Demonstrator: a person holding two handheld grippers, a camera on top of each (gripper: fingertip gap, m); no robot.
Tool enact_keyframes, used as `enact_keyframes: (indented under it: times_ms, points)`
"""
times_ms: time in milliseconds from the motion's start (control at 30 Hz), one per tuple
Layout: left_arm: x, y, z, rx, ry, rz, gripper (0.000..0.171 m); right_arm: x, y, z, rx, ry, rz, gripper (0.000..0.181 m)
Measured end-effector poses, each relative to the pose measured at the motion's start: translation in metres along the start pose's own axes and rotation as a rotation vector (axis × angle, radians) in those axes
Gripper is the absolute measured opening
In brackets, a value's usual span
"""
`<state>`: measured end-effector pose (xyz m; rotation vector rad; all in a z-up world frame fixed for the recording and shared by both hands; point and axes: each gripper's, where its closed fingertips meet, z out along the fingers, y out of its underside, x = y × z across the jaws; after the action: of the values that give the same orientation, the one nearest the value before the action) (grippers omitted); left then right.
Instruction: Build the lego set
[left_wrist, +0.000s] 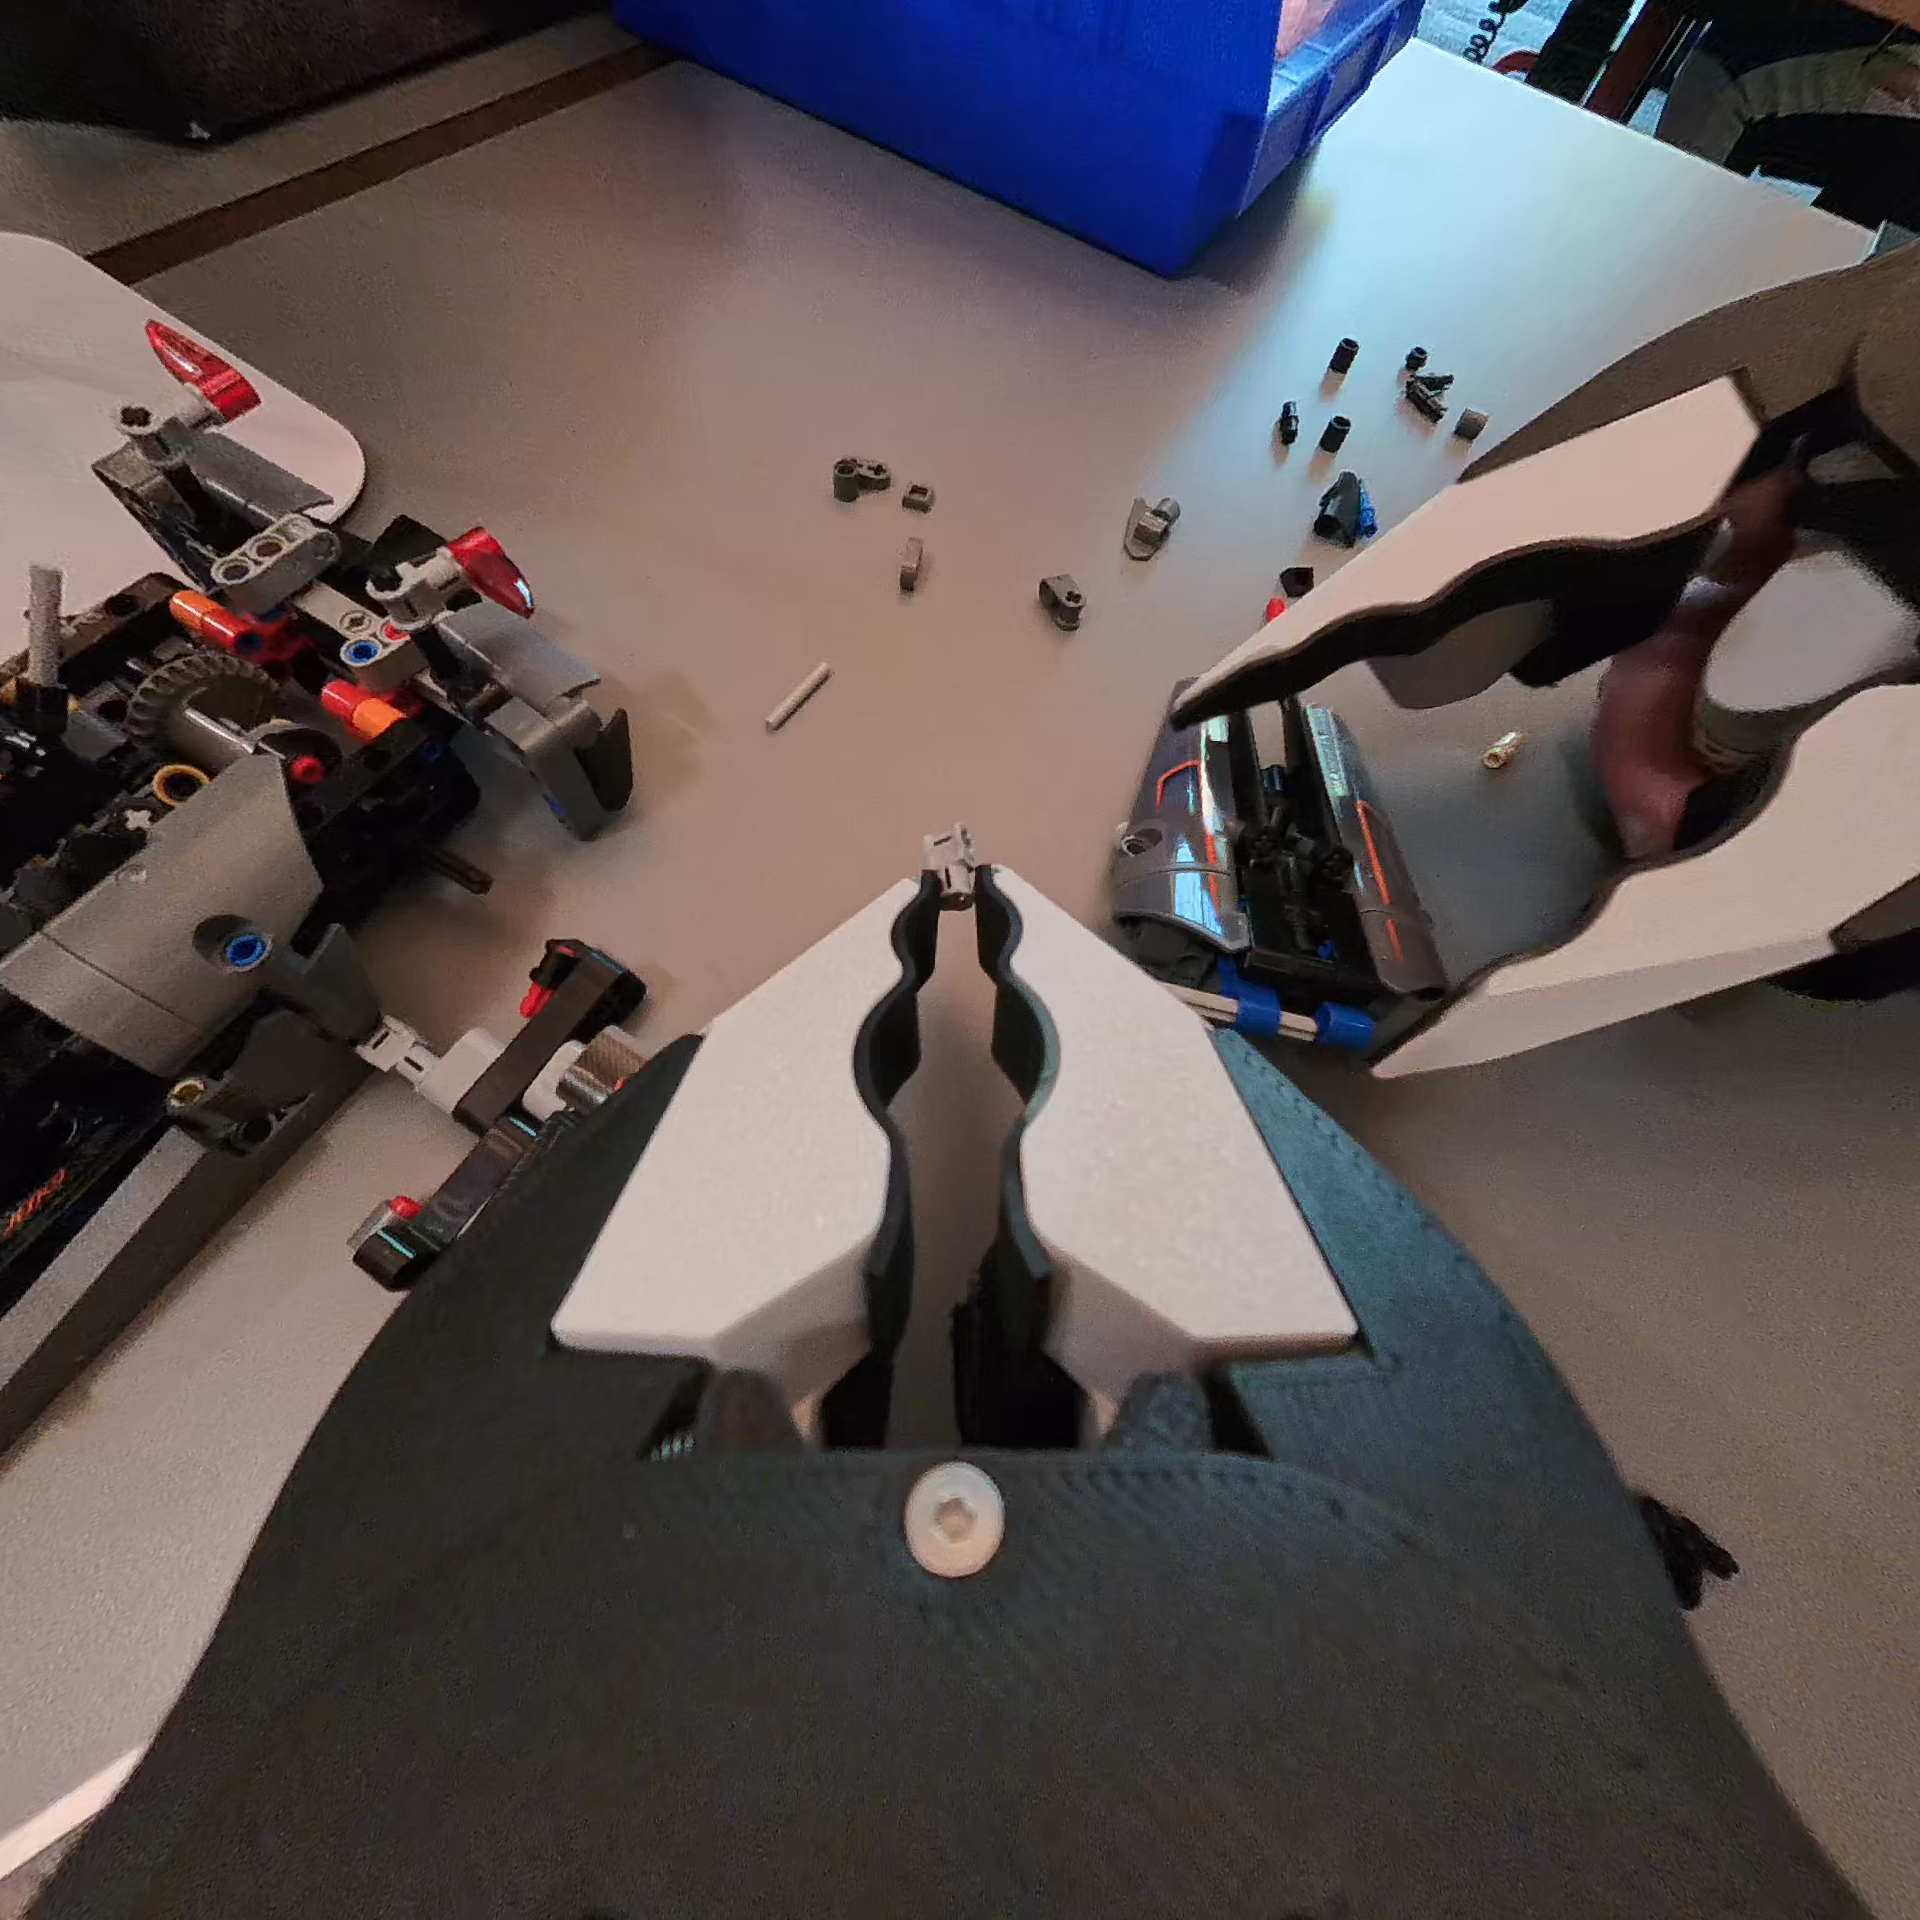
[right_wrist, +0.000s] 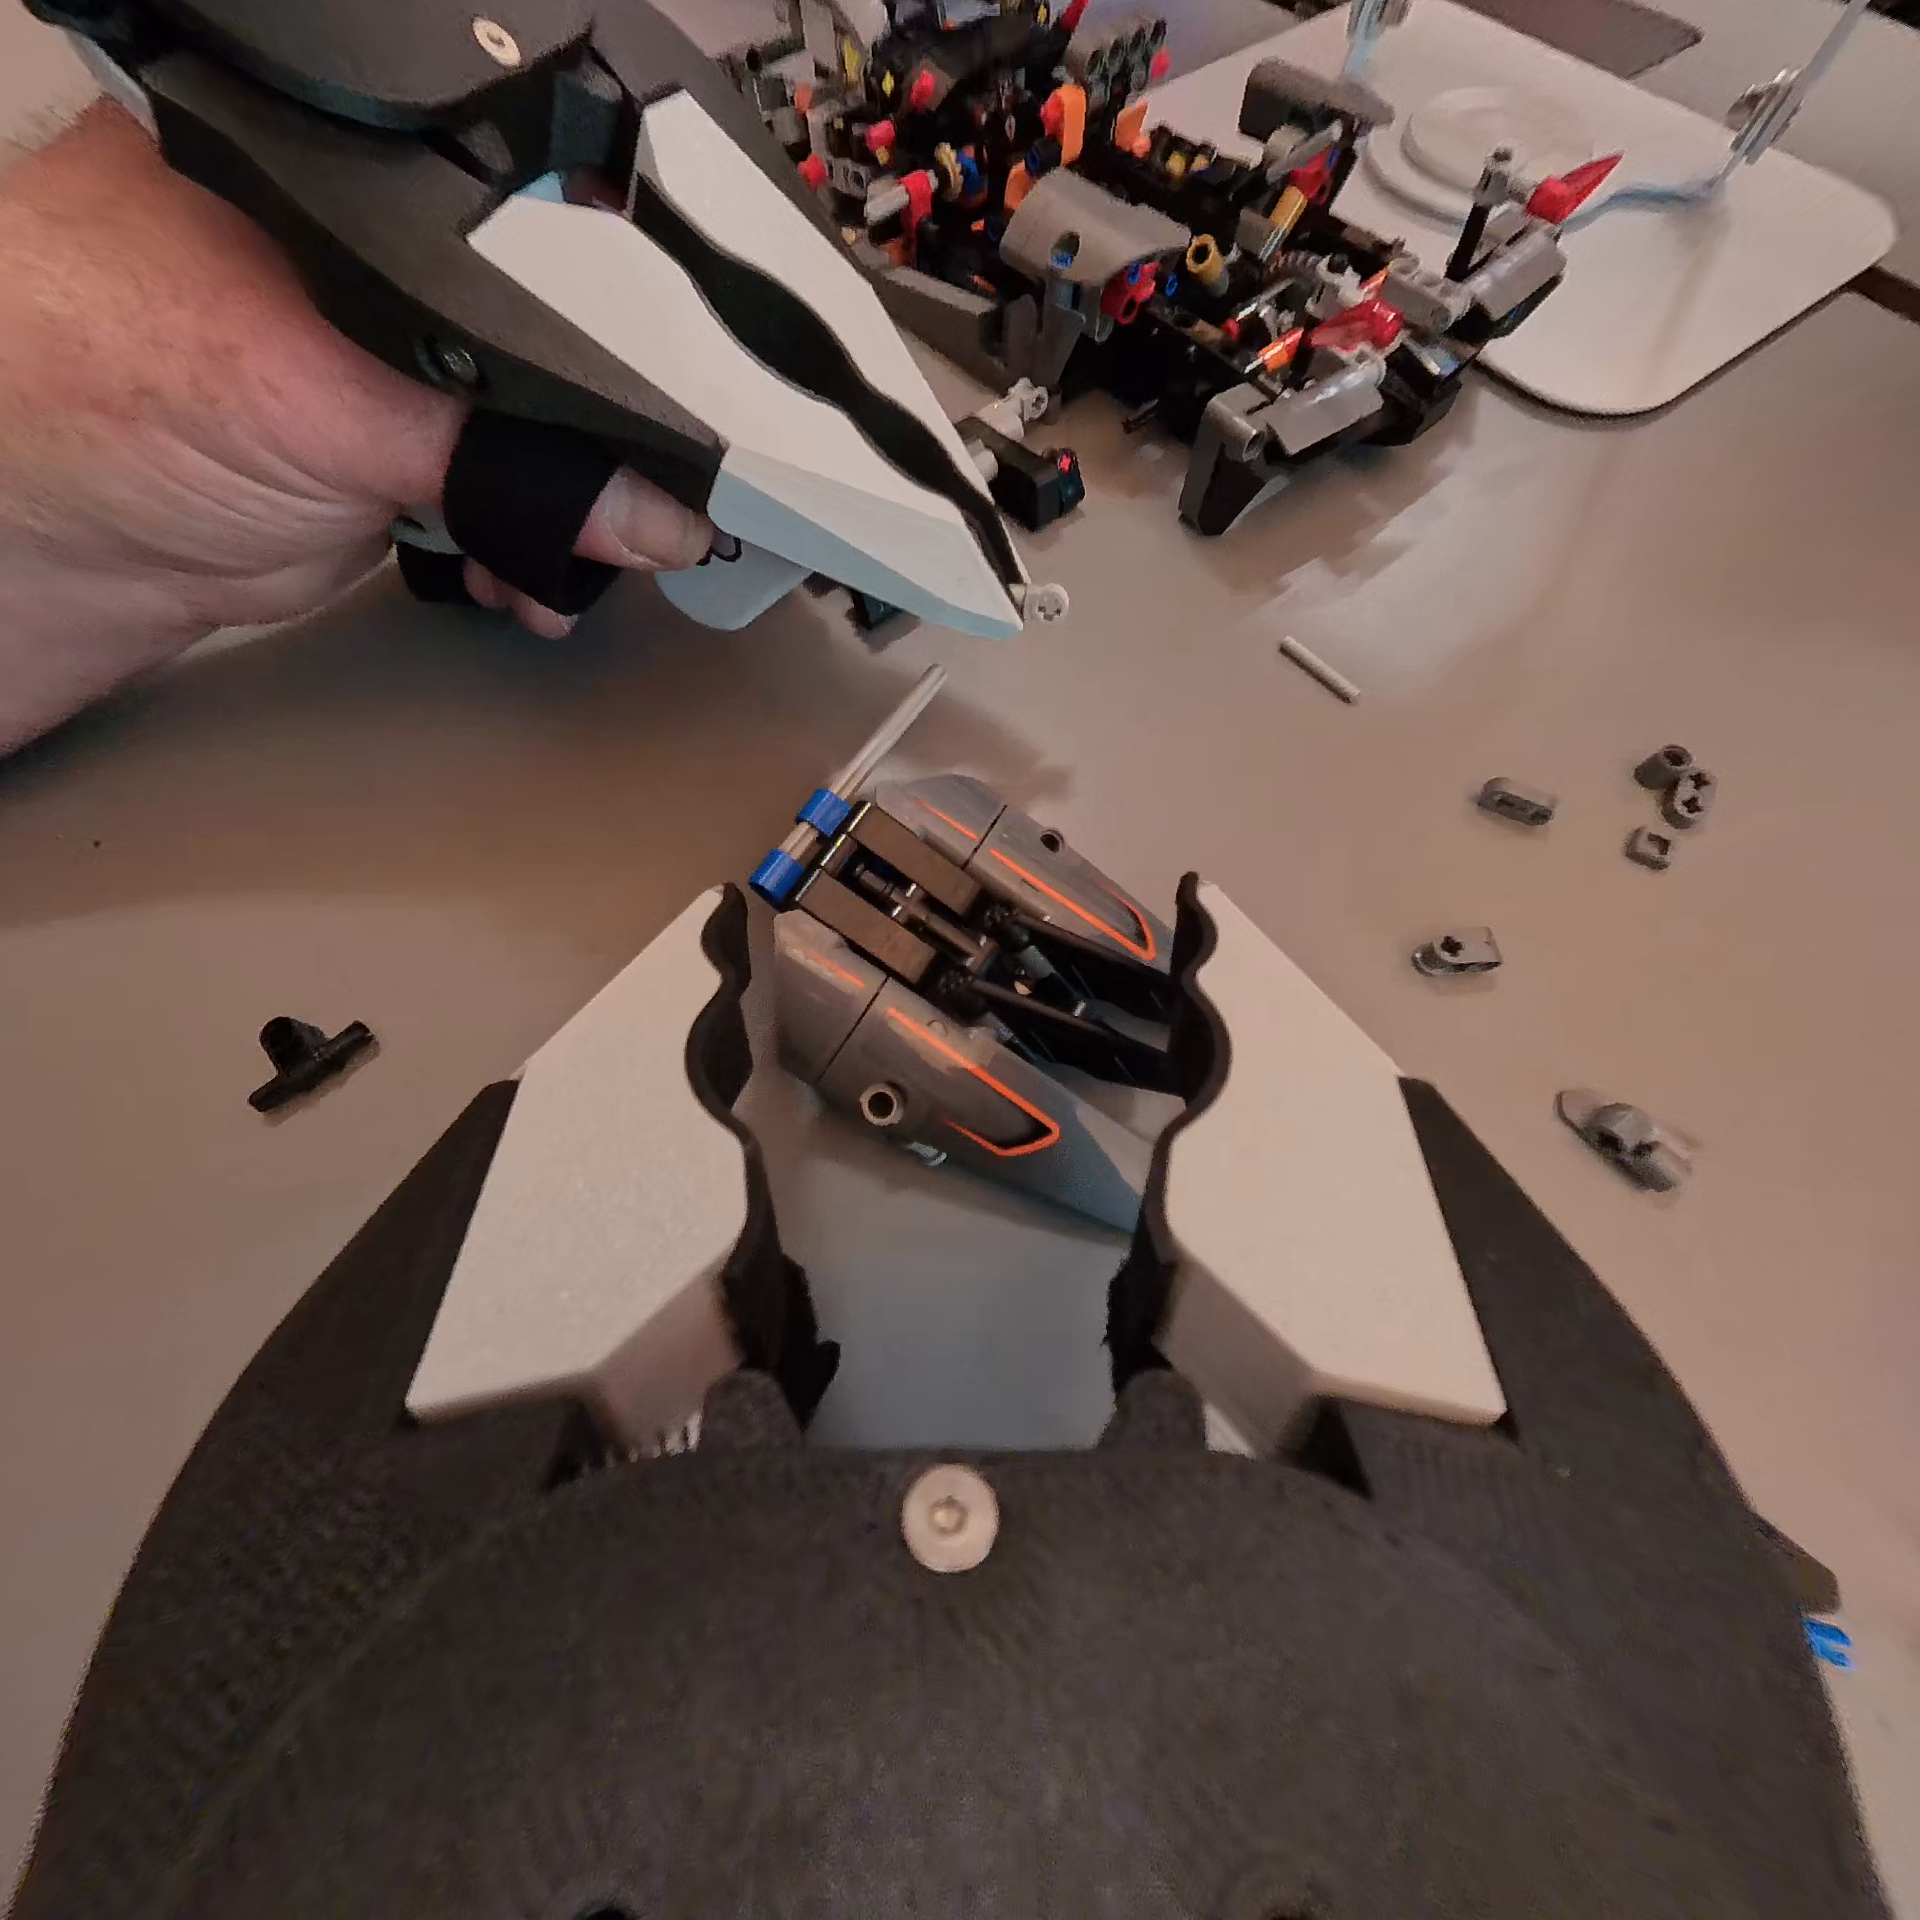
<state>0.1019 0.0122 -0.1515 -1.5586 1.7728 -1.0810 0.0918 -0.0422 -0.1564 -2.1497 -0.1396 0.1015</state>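
Note:
My left gripper (left_wrist: 954, 883) is shut on a small light grey connector (left_wrist: 950, 854) and holds it above the table. In the right wrist view the left gripper (right_wrist: 1013, 613) holds the connector (right_wrist: 1044, 603) just beyond the tip of a grey axle (right_wrist: 894, 727). The axle sticks out of a grey sub-assembly with orange lines (right_wrist: 966, 997), past two blue bushes (right_wrist: 795, 844). My right gripper (right_wrist: 961, 904) stands wide around this sub-assembly with its pads against both sides. The right gripper (left_wrist: 1283, 878) and the sub-assembly (left_wrist: 1184, 852) also show in the left wrist view.
The large half-built lego car (left_wrist: 208, 748) stands at the left on a white mat (left_wrist: 94, 343). A blue bin (left_wrist: 1039, 114) is at the back. Loose grey pieces (left_wrist: 914, 520), black pieces (left_wrist: 1340, 416) and a short grey axle (left_wrist: 798, 694) lie scattered. A black T-piece (right_wrist: 307, 1055) lies near a hand (right_wrist: 156, 416). The tips of one gripper are about 6 cm away from the tips of the other.

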Motion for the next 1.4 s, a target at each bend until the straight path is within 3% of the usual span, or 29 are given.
enact_keyframes:
  times_ms: [233, 567, 800, 1400]
  points:
    - [-0.001, -0.001, -0.001, 0.010, 0.006, -0.014, 0.005, 0.015, -0.016, -0.024, 0.165, -0.014, 0.092, 0.077]
    - [0.000, 0.000, 0.001, -0.006, -0.021, 0.020, 0.005, 0.048, -0.017, -0.046, 0.261, 0.060, 0.238, 0.071]
    - [-0.002, 0.001, 0.003, -0.015, -0.060, 0.052, 0.005, 0.029, -0.016, -0.038, 0.213, 0.030, 0.135, 0.076]
    - [-0.005, -0.004, -0.002, 0.022, -0.118, 0.085, 0.005, 0.036, -0.014, -0.039, 0.217, 0.034, 0.193, 0.073]
